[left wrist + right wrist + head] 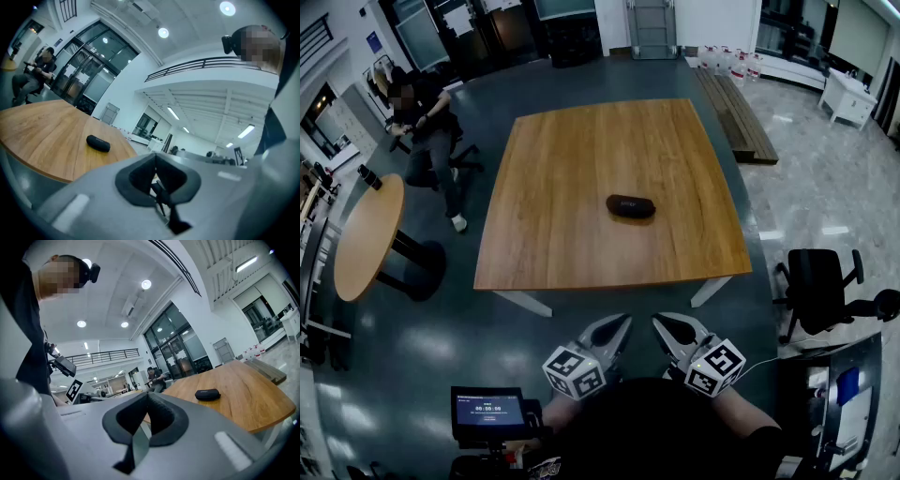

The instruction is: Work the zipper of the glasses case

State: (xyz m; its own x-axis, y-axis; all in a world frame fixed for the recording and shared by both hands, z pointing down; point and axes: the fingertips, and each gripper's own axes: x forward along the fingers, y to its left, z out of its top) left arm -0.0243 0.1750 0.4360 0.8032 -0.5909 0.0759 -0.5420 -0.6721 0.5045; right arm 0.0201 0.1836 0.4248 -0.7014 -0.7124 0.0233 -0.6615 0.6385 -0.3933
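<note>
Wooden surface (581, 169) carries a single thing, the black glasses case (631, 206), lying flat on its long side near the middle, well apart from every edge. That placement leaves room to come at it from either side, which suits a job likely to need one tool to steady the case and another to pull. Its zipper is too small to make out from here.

Neither tool is near it. The left tongs (619, 323) and right tongs (664, 323) hang side by side close to the person's body, short of the near edge, tips pointed toward the case. Each pair is pressed together at the tips with nothing between them, as both gripper views show, the case far off on the wood (98, 143) (207, 394). I judge the task has not started; a reach forward comes first.
</note>
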